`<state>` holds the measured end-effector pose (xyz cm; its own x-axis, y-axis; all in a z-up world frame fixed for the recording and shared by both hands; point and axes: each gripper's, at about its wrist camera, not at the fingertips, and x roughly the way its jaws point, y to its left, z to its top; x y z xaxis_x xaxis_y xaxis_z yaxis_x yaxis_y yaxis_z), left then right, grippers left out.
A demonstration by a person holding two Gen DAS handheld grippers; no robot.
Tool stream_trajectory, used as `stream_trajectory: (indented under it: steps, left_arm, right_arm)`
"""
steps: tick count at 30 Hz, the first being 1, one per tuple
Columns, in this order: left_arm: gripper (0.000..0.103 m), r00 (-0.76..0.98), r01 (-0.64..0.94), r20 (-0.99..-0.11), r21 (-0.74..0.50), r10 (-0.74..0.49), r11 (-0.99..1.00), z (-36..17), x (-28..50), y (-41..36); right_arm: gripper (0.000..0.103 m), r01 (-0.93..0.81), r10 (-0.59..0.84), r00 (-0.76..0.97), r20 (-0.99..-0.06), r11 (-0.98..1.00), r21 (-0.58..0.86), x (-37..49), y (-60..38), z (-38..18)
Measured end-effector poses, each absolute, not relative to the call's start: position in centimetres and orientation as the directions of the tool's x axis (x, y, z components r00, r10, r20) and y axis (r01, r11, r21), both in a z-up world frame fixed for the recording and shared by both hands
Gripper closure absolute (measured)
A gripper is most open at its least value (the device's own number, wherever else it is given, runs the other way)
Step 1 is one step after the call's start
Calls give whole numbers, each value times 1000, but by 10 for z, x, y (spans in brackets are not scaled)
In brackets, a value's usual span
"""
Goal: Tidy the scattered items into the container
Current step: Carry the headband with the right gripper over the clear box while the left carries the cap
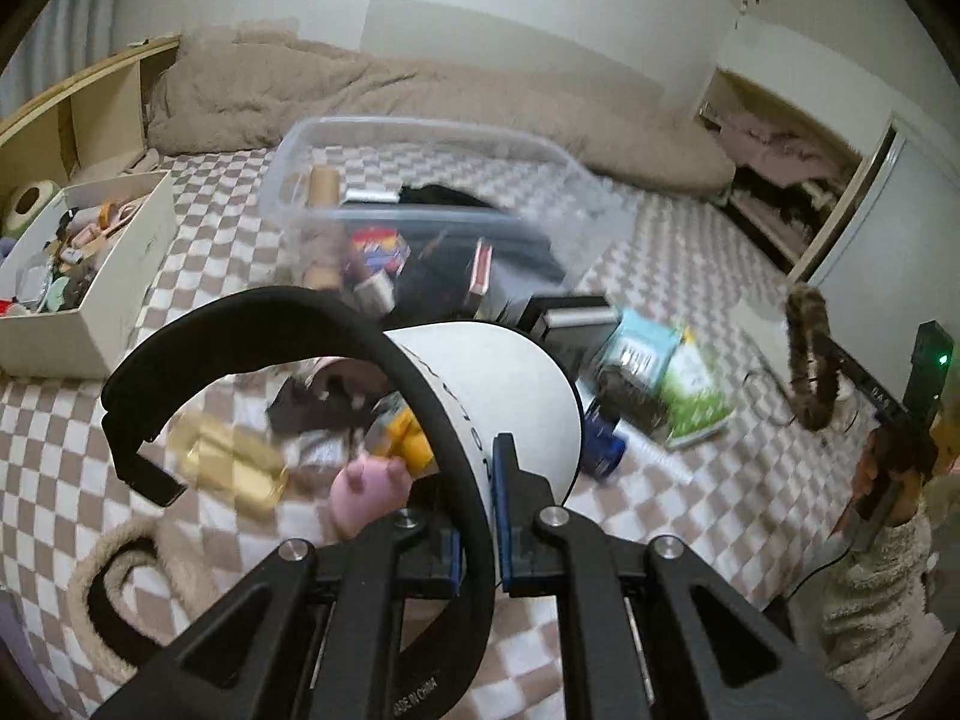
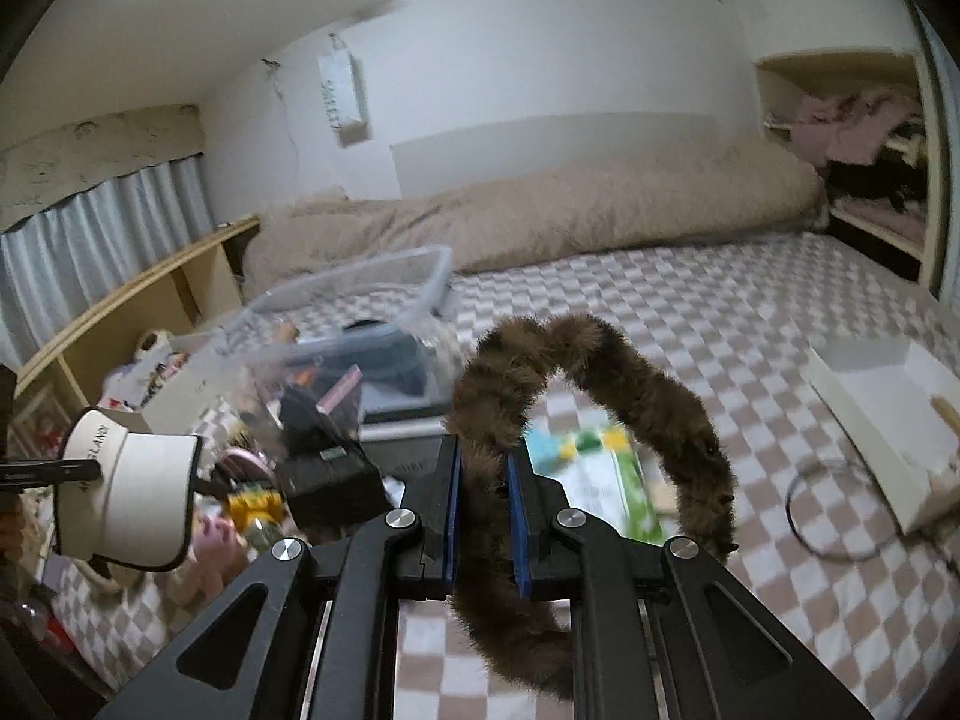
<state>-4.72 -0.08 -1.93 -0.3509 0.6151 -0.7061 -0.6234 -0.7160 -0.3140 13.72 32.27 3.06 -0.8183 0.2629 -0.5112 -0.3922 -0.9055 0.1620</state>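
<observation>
Left wrist view, white black-banded visor [image 1: 510, 384] clamped in left tongs [image 1: 477, 534]

Left wrist view: taken low and close above the checkered bedcover [image 1: 708, 468], faced toward the clear bin [image 1: 420, 192] at frame centre, the white wall behind.

Right wrist view: taken from further right, faced the same way; the bin [image 2: 360, 312] is seen at left of centre.

Shared by both: bin, bedcover [image 2: 690, 312], beige duvet [image 1: 420, 90] [image 2: 570, 204], the scattered pile.
</observation>
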Motion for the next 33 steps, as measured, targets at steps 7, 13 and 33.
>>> stream_trajectory:
  steps: [7,13,33]
  left_arm:
    - [94,-380,-620,-653,-346,655,-704,22,-77,32]
    - [94,-456,-612,-611,-313,647,-726,65,-110,59]
    - [94,-583,-533,-470,-393,662,-749,93,-211,81]
  right_arm:
    - [88,-285,186,-855,-484,-948,140,89,328,92]
    - [88,-200,127,-876,-465,-973,111,43,330,133]
    - [88,-58,-55,-780,-623,-986,160,-148,331,102]
